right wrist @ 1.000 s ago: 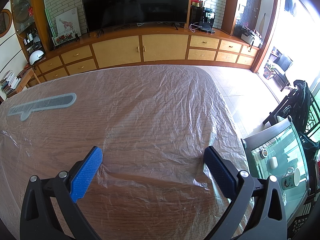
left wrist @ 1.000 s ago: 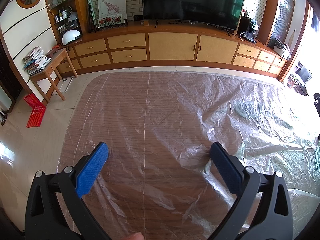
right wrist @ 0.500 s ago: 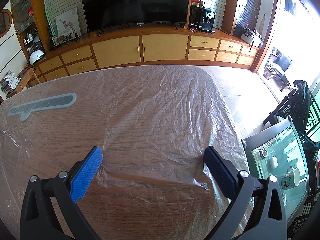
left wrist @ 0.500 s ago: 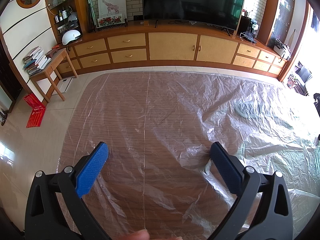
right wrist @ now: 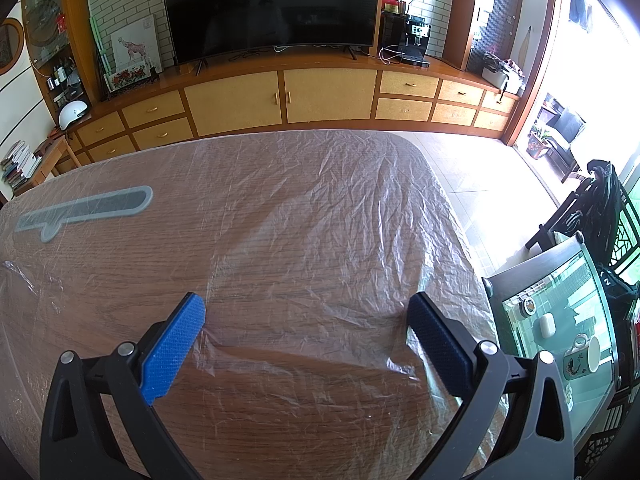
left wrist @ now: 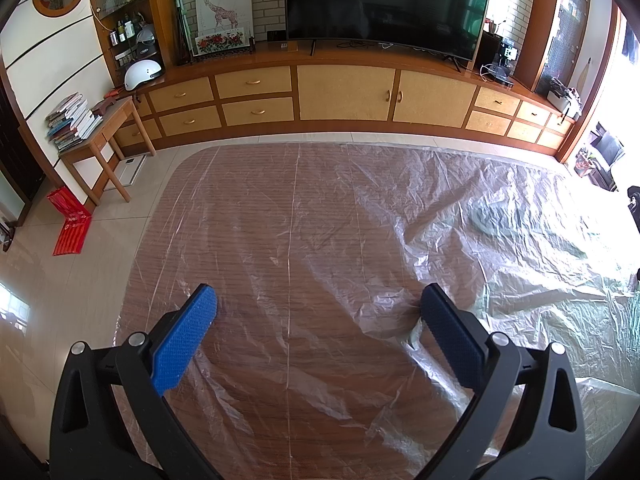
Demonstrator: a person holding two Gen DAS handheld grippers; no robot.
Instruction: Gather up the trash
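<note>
A thin, clear, crinkled plastic sheet (left wrist: 440,208) lies spread over the brown wooden table (left wrist: 256,216); it also shows in the right wrist view (right wrist: 340,216). My left gripper (left wrist: 318,298) is open and empty, low over the sheet near the table's left end. My right gripper (right wrist: 306,306) is open and empty, low over the sheet near the table's right end. A grey strip-shaped mark (right wrist: 86,210) shows under the sheet at the left of the right wrist view. No other loose trash is visible.
A long wooden TV cabinet (left wrist: 344,92) with a television (left wrist: 384,4) runs along the far wall. A small side table with books (left wrist: 92,132) and a red bag (left wrist: 70,222) stand on the floor left. A glass-topped table (right wrist: 560,328) with cups stands right.
A fingertip that showed at the bottom edge of the left wrist view is gone. Both grippers stay in place, open.
</note>
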